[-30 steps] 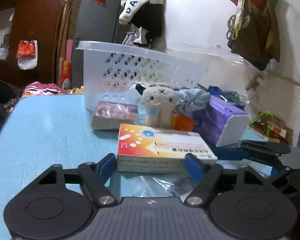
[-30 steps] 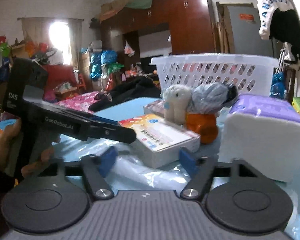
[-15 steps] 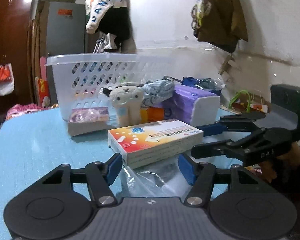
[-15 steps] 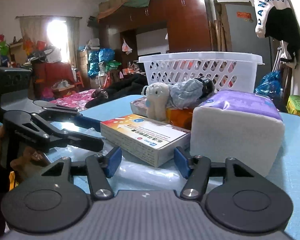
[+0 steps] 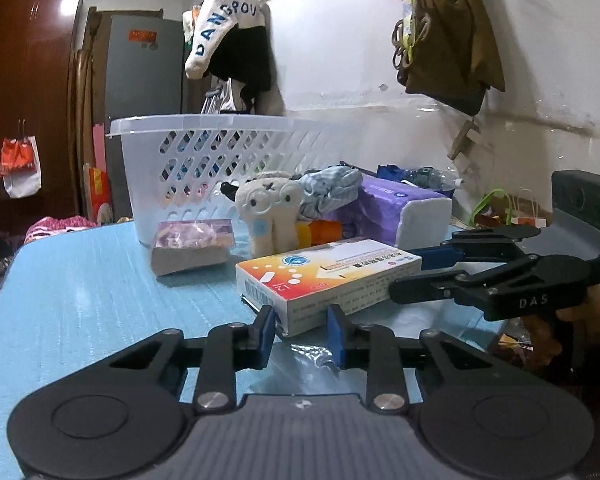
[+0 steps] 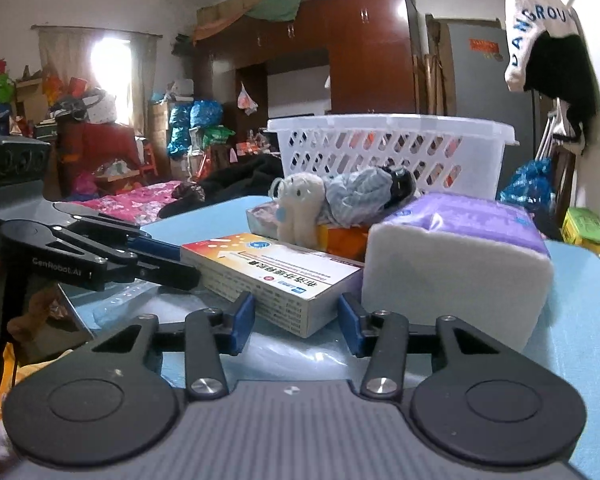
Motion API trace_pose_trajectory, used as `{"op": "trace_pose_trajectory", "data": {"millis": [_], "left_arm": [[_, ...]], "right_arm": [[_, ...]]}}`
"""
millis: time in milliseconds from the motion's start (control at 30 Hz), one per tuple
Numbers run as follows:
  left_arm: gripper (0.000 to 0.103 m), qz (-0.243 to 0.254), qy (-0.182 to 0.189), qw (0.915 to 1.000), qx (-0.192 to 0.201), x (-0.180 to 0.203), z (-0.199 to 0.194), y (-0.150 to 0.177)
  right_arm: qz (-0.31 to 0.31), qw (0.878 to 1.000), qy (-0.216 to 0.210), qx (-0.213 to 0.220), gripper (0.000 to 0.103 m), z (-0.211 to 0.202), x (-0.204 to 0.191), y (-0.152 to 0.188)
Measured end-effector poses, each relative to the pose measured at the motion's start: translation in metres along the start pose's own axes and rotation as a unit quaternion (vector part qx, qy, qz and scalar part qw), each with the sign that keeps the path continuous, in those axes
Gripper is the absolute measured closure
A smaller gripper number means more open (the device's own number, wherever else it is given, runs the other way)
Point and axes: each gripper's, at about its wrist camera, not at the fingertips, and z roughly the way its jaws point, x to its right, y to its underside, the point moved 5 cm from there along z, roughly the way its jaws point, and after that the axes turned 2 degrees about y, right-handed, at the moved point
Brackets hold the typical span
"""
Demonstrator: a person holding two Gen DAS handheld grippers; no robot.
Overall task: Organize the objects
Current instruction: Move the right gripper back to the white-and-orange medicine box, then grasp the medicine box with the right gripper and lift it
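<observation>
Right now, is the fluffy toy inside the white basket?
No, the plush toy stands on the blue table in front of the white basket.

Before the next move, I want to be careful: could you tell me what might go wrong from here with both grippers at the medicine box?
1. The left gripper has just closed on only a corner of the medicine box; lifted, the box could pivot or slip out.
2. The right gripper has been closing around the opposite corner; two grips might twist or crush the carton.
3. The box lies on a clear plastic bag, which could slide or drag along.
</observation>
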Motion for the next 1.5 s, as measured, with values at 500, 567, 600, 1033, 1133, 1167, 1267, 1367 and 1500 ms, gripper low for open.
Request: {"op": "trace_pose_trajectory", "data": {"millis": [500, 567, 600, 1033, 1133, 1167, 1267, 1367, 1500], "left_arm": [[0.071, 0.016, -0.009, 0.9988, 0.045, 0.014, -0.026, -0.017], [0.071, 0.018, -0.008, 0.9986, 0.049, 0.016, -0.027, -0.021], [0.071, 0.019, -0.009, 0.9984, 0.052, 0.017, -0.027, -0.024], [0.072, 0.05, -0.015, 0.9943, 0.092, 0.031, -0.025, -0.089], [0.072, 0.055, -0.018, 0.9936, 0.097, 0.032, -0.018, -0.107], [0.072, 0.055, -0.02, 0.9934, 0.098, 0.031, -0.015, -0.112], [0.072, 0.054, -0.027, 0.993, 0.102, 0.027, -0.007, -0.131], [0.072, 0.053, -0.034, 0.993, 0.1, 0.019, 0.005, -0.15], [0.072, 0.054, -0.043, 0.9935, 0.091, 0.007, 0.024, -0.171]], "right_arm": [[-0.035, 0.999, 0.004, 0.042, 0.055, -0.016, -0.01, -0.02], [-0.039, 0.998, 0.007, 0.046, 0.055, -0.018, -0.009, -0.024], [-0.04, 0.998, 0.008, 0.048, 0.055, -0.019, -0.008, -0.026], [-0.072, 0.993, 0.033, 0.09, 0.056, -0.032, 0.013, -0.087], [-0.071, 0.992, 0.038, 0.094, 0.056, -0.028, 0.022, -0.102], [-0.074, 0.992, 0.041, 0.094, 0.056, -0.025, 0.024, -0.107], [-0.08, 0.991, 0.051, 0.093, 0.056, -0.015, 0.031, -0.118], [-0.08, 0.991, 0.055, 0.09, 0.056, -0.003, 0.043, -0.128], [-0.087, 0.991, 0.062, 0.085, 0.057, 0.013, 0.055, -0.136]]}}
